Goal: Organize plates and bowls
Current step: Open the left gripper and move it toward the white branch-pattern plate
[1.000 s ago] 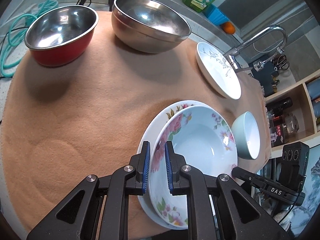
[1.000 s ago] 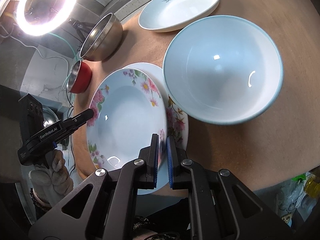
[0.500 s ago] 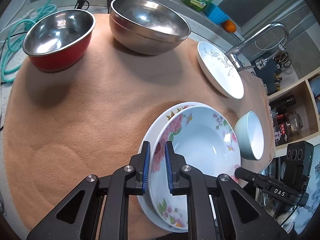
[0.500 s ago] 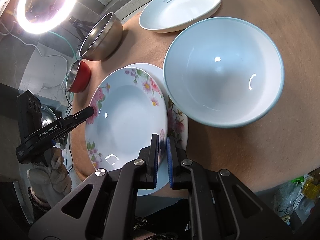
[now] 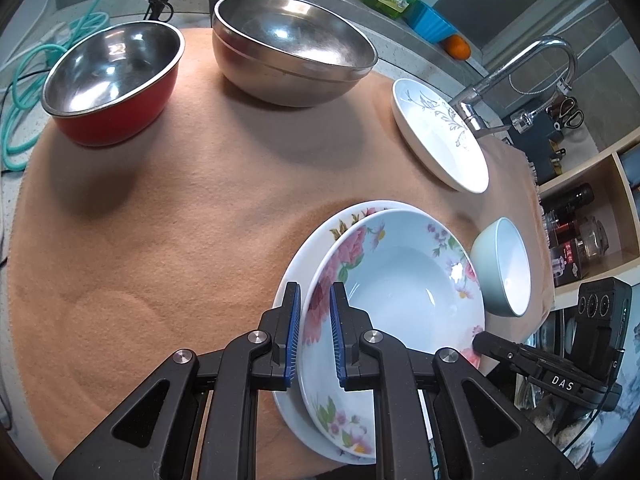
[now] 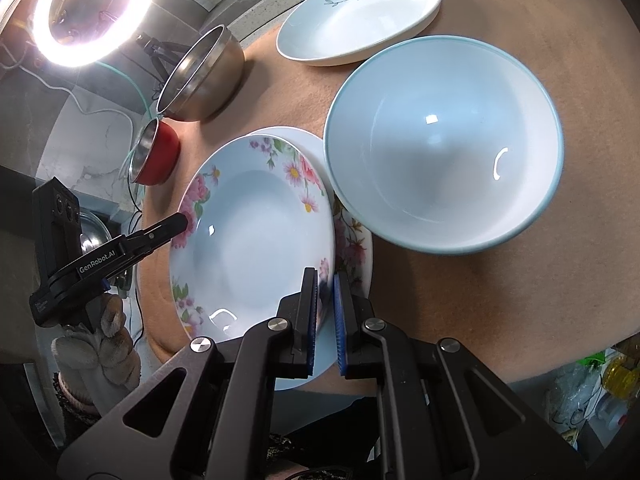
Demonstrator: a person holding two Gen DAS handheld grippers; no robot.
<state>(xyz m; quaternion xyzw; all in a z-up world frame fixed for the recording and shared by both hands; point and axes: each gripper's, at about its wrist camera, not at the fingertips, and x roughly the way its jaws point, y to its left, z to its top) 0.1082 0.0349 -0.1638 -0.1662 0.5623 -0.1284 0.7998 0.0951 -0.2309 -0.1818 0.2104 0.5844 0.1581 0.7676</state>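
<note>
deep plate [image 5: 404,292] atop flat plate [image 5: 296,276]; small bowl [image 5: 504,268] right; metal bowls [image 5: 288,48] behind.

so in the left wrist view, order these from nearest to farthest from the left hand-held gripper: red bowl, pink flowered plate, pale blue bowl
1. pink flowered plate, its rim between the left hand-held gripper's jaws
2. pale blue bowl, to the right
3. red bowl, far upper left

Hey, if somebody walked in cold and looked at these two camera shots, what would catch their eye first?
Probably the pink-flowered dish near the front of the tan cloth, pinched at opposite rims by the left claw and the right claw, resting on a second floral plate. Next, the pale blue bowl right beside it in the right view. Then the big steel bowl and the red-sided bowl at the cloth's far edge.
</note>
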